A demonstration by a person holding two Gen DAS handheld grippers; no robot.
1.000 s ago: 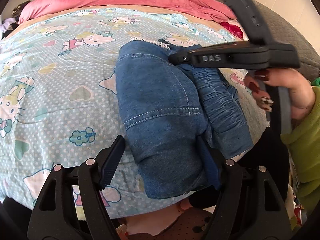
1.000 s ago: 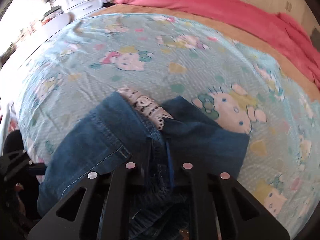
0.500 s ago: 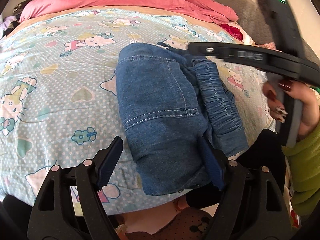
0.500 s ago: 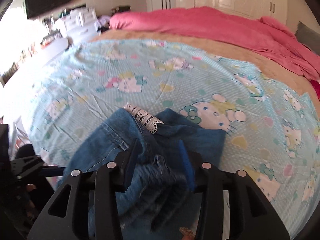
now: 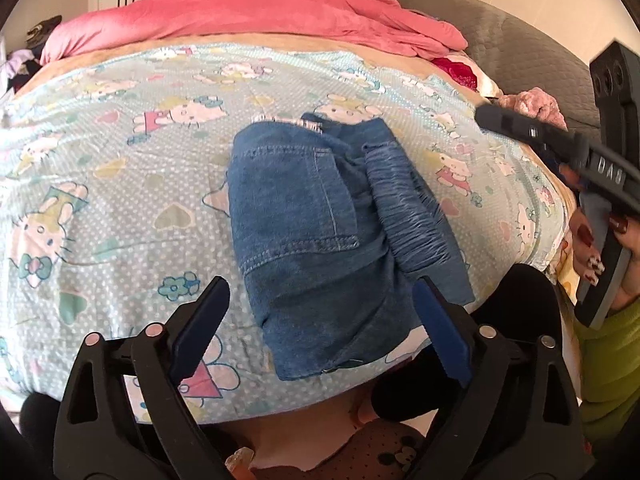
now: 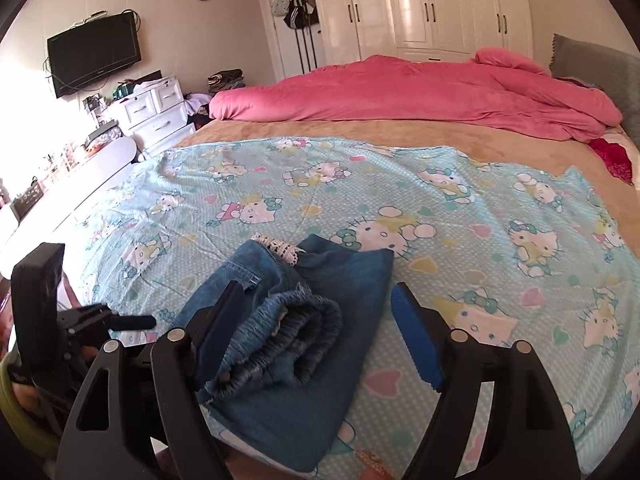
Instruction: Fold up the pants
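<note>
Blue denim pants (image 5: 316, 220) lie folded into a block on the cartoon-cat sheet (image 5: 120, 184) near the bed's front edge. Their gathered waistband (image 6: 296, 332) is rolled on top, and white lace trim (image 6: 280, 246) peeks out at the far end. My left gripper (image 5: 320, 320) hovers over the near end of the pants. Its jaws are opening, and its pads (image 5: 200, 320) stand clear of the denim. My right gripper (image 6: 316, 300) is also opening. The waistband roll lies loose between its fingers, and nothing is gripped.
A pink duvet (image 6: 420, 92) is heaped along the far side of the bed, with a grey headboard (image 5: 500, 40) to the right. White drawers (image 6: 156, 116) and a wall television (image 6: 94, 54) stand beyond the bed. A hand in a green sleeve (image 5: 612, 360) holds the right gripper.
The right gripper let go of the waistband fold, opened wide and pulled back up and away from the pants. The left gripper's jaws widened. The pants stay folded on the sheet.
</note>
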